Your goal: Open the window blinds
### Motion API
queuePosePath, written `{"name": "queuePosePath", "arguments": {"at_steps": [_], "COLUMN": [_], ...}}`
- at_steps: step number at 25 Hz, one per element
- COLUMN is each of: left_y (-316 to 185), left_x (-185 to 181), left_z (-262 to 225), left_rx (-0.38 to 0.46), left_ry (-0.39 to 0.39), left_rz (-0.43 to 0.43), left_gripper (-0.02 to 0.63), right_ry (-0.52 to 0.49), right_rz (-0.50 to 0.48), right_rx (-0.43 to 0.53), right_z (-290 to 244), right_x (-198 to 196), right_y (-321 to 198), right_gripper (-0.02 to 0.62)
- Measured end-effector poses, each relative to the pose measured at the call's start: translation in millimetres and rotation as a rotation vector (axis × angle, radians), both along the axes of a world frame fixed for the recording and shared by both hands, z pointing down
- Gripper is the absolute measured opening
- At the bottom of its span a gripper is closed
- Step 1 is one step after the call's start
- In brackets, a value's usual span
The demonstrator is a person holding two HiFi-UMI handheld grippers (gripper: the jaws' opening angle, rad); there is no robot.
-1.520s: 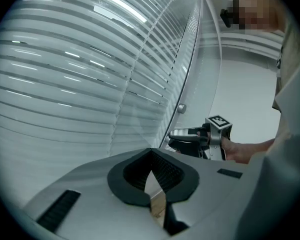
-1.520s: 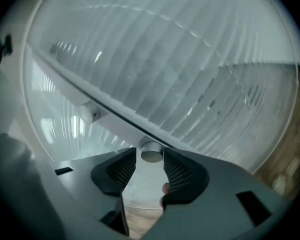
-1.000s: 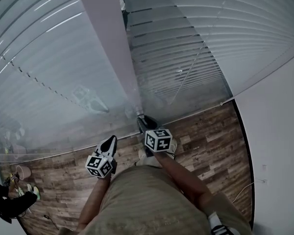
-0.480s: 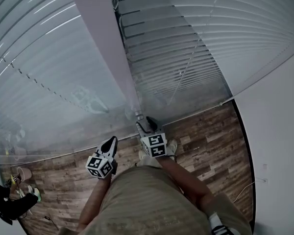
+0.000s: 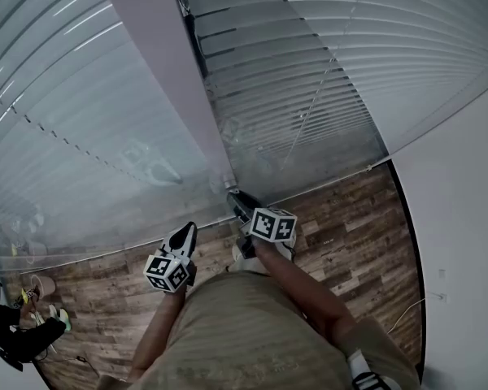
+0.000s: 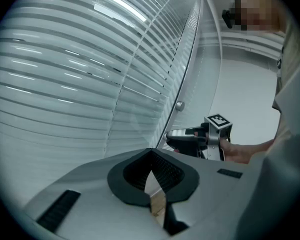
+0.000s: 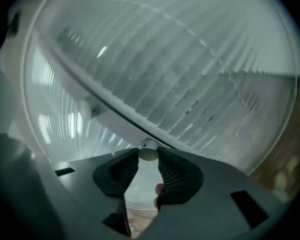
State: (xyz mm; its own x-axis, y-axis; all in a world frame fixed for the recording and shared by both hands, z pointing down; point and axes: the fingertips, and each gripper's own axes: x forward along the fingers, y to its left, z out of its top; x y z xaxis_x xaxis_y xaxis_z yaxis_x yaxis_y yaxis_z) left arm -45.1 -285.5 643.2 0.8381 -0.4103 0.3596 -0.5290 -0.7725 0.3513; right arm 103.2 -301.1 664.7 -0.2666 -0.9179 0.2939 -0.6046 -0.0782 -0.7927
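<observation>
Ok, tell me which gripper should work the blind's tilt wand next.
Right. The right gripper has just closed its jaws on the wand's end cap in front of the blinds; the left gripper hangs back, shut and empty.

White horizontal-slat window blinds (image 5: pixel 309 80), two panels either side of a white upright frame post (image 5: pixel 159 63), lowered nearly to the floor, slats seemingly tilted shut, thin tilt wand (image 7: pixel 149 152) hanging beside the post, rounded white end cap lowest.

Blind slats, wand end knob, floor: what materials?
Slats: likely painted aluminium or vinyl; thin, pale, with sheen streaks.
Wand knob: looks like smooth off-white plastic.
Floor: wood-look planks, matt, visible grain; laminate or real wood unclear.
</observation>
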Motion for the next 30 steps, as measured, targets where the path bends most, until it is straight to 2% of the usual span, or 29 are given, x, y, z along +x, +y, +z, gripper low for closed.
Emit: {"name": "queuePosePath", "arguments": {"at_steps": [1,2,3,4,5,6,8,10,11,13,14,15,16,19,20,21,23,24,25,26,27,29,30], "left_y": [-1,-2,-3,-3,-4,-5,-7,-10,-11,-13,-13,-13,-14,-19,-20,-22,-23,-23,-23,-23,-23,-25,-25], "left_x": [0,0,-1,0,0,1,3,3,3,4,5,6,7,4,2,1,-1,-1,-1,0,0,-2,-3], "left_z": [0,1,2,2,2,2,1,0,0,0,0,-2,-4,-9,-9,-9,-5,-4,-3,-3,-4,-3,0], "left_rx": [-0.001,-0.003,-0.005,-0.006,-0.006,-0.006,-0.003,-0.003,-0.005,-0.006,-0.006,-0.004,-0.003,-0.007,-0.011,-0.017,-0.028,-0.030,-0.030,-0.030,-0.030,-0.030,-0.032], "left_ry": [0.000,0.000,0.001,0.002,0.003,0.004,0.004,0.002,0.001,0.002,0.003,0.004,0.005,0.006,0.007,0.010,0.015,0.016,0.017,0.018,0.018,0.018,0.017], "left_rz": [-0.001,-0.002,-0.003,-0.004,-0.003,-0.002,0.002,0.002,0.002,0.005,0.008,0.010,0.013,0.013,0.011,0.008,0.004,0.003,0.002,0.002,0.001,-0.003,-0.006], "left_gripper": [0.014,0.014,0.014,0.014,0.014,0.014,0.014,0.014,0.014,0.015,0.014,0.014,0.014,0.014,0.014,0.014,0.014,0.014,0.014,0.014,0.014,0.015,0.014], "right_ry": [-0.167,-0.271,-0.304,-0.266,-0.167,-0.020,0.341,0.620,0.700,0.765,0.741,0.658,0.504,-0.149,-0.309,-0.396,-0.417,-0.378,-0.293,-0.151,0.036,0.426,0.573], "right_rz": [0.020,0.029,0.024,0.008,-0.014,-0.040,-0.084,-0.106,-0.110,-0.104,-0.092,-0.075,-0.052,0.010,0.018,0.018,0.006,-0.002,-0.014,-0.030,-0.049,-0.085,-0.097], "right_rx": [0.004,0.010,0.017,0.021,0.018,0.013,0.009,0.028,0.035,0.022,0.005,-0.010,-0.024,-0.051,-0.051,-0.044,-0.024,-0.016,-0.012,-0.010,-0.007,0.011,0.021], "right_z": [-1,-2,-2,-1,0,2,-2,-11,-15,-15,-14,-12,-11,-14,-15,-16,-14,-13,-12,-12,-13,-15,-16], "right_x": [2,3,2,1,1,1,2,0,-3,-5,-3,-1,1,5,5,4,3,3,4,4,5,4,2], "right_y": [-1,-3,-3,-3,-2,0,4,4,2,-2,-3,-4,-4,-8,-9,-11,-11,-11,-10,-8,-5,-2,-1], "right_gripper": [0.129,0.129,0.129,0.129,0.141,0.161,0.184,0.183,0.181,0.165,0.137,0.135,0.132,0.129,0.129,0.129,0.129,0.129,0.137,0.158,0.186,0.193,0.193]}}
